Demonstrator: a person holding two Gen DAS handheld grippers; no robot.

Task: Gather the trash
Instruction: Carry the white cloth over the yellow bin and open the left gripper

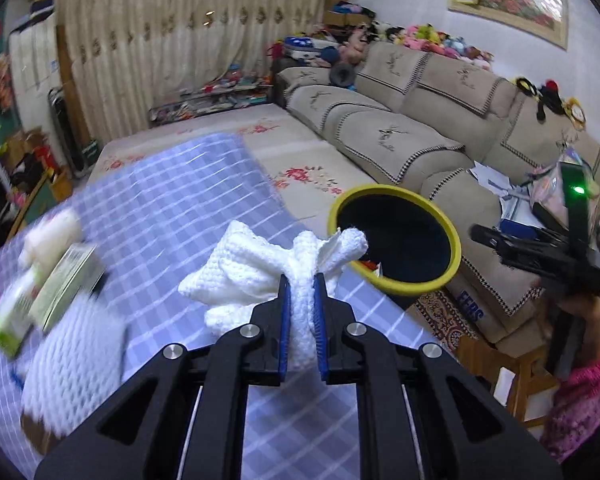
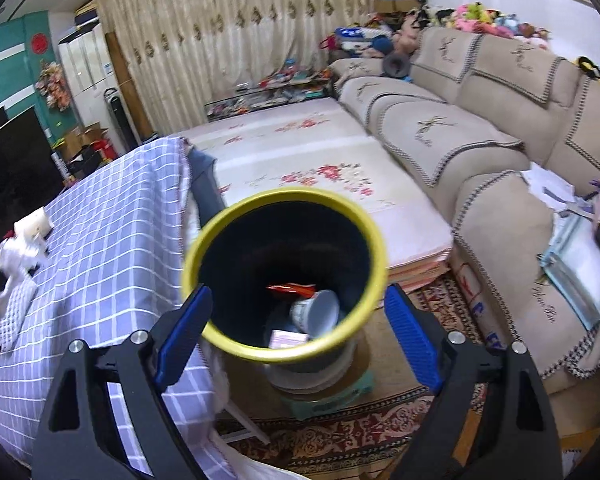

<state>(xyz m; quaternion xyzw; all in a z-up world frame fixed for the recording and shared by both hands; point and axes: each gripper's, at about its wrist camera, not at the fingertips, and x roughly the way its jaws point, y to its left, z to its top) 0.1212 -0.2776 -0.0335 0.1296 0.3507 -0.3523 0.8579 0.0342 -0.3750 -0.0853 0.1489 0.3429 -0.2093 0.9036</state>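
A counter [image 1: 172,208] draped in blue checked cloth is seen before a beige sofa [image 1: 400,140]. A crumpled white tissue [image 1: 276,276] is clamped in the left hand-held gripper [image 1: 302,312], near the yellow-rimmed bin [image 1: 452,240]. The right hand-held gripper [image 2: 296,340] is held wide apart, gripping nothing, above the bin.

The right gripper [image 2: 296,336] hangs with its blue fingers [image 2: 186,330] spread wide and empty over the yellow-rimmed bin [image 2: 220,236] — inside lie a red wrapper [image 2: 290,289], a white cup [image 2: 318,312] and a pink carton [image 2: 286,338] — just beside the checked tabletop [image 2: 112,216].
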